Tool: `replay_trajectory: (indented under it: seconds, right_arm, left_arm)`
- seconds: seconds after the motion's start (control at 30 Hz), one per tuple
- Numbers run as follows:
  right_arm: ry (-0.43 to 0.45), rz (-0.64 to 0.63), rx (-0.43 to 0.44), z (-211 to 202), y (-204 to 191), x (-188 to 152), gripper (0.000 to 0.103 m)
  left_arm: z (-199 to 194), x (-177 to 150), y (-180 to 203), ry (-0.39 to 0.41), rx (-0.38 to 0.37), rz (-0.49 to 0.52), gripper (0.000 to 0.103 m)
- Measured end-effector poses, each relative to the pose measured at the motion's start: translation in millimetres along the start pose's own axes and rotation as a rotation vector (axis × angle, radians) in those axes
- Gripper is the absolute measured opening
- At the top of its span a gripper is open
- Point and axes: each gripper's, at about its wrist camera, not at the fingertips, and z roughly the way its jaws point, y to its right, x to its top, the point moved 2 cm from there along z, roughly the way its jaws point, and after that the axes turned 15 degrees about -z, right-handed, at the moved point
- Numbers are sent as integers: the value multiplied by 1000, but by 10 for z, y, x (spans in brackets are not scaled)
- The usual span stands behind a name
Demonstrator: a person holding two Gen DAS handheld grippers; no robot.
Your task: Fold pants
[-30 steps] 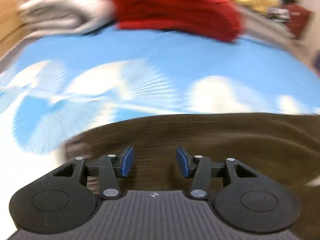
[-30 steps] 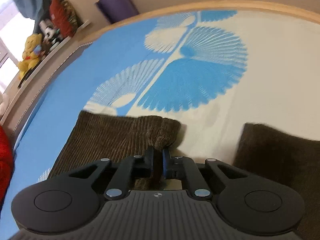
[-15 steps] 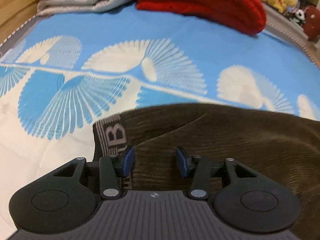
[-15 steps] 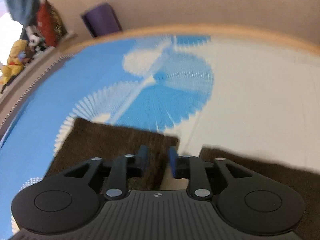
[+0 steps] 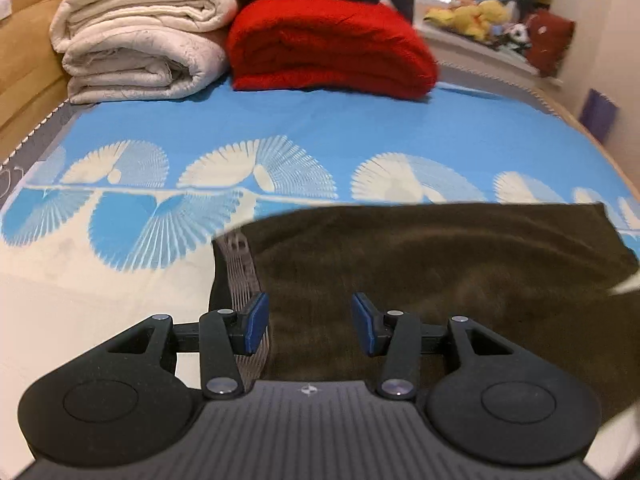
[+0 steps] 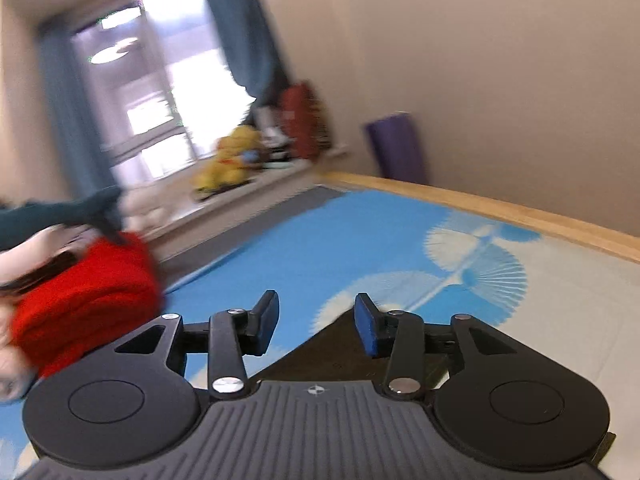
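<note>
Both my left gripper [image 5: 306, 322] and right gripper [image 6: 316, 322] are spread, holding nothing. The pants [image 5: 432, 264] lie folded on the bed [image 5: 280, 120] (waistband [image 5: 240, 268] exposed); I would pinch squarely there.

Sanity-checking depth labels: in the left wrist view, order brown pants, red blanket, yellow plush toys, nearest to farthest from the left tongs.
1. Brown pants: directly under the open left tongs.
2. Red blanket: folded at the bed's far end, centre.
3. Yellow plush toys: on the sill beyond, upper right.
</note>
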Motion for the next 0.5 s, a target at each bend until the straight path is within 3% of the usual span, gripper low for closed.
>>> replay_trajectory:
  seconds: [0.07,0.13,0.17,0.2,0.23,0.3,0.37,0.5]
  right_arm:
    - [0,-45,65,-260,-111,-157,51]
    - [6,-112,76,-457,-203,-384,51]
    - [-4,-135,81,-526,-235,-512,51]
    - [-19,-159,82,-572,-265,-670,51]
    - [-40,-180,78,-615,-281,-852,51]
    - [-127,-185,77,-625,-327,-1082,50]
    - [-110,-148,114,-700,-350,-1159,50]
    - [-195,-205,159,-645,-515,-1402,50]
  left_arm:
    - [-163,-279,-149,34,-35,-19,51]
    - [-208,-571,-333,80,-29,-42,52]
    - [-179,-709,-430,83,-17,-59,52]
    - [-95,-817,-503,22,19,-50,51]
    - [-59,-836,-575,-2,70,-66,49]
    - [-134,-811,-721,53,71,-137,55]
    - [-106,-803,-853,23,73,-206,56]
    - [41,-854,-981,-52,102,-275,59]
